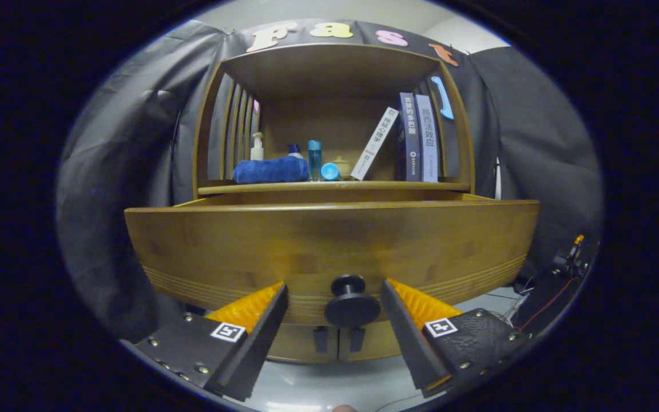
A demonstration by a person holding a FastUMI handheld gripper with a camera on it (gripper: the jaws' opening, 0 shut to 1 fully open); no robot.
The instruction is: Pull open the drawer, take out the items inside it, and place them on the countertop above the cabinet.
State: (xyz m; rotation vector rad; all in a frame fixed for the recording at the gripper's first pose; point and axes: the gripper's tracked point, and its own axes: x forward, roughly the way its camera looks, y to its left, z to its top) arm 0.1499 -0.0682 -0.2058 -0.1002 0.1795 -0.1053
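Gripper (334, 292) faces the wooden drawer (329, 246) — jaws spread apart, one to each side of the round dark knob (351, 302), neither touching it. Drawer front stands pulled out from the cabinet (329, 68). On the tabletop (335, 186) above — a blue towel (270, 170), bottles (314, 159), books (418, 137).

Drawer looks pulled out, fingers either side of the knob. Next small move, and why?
Probably back straight off the knob and lift to look into the drawer. The gripper is open, its fingers clear of the knob on both sides, and the drawer front already stands out past the shelf edge, hiding what's inside.
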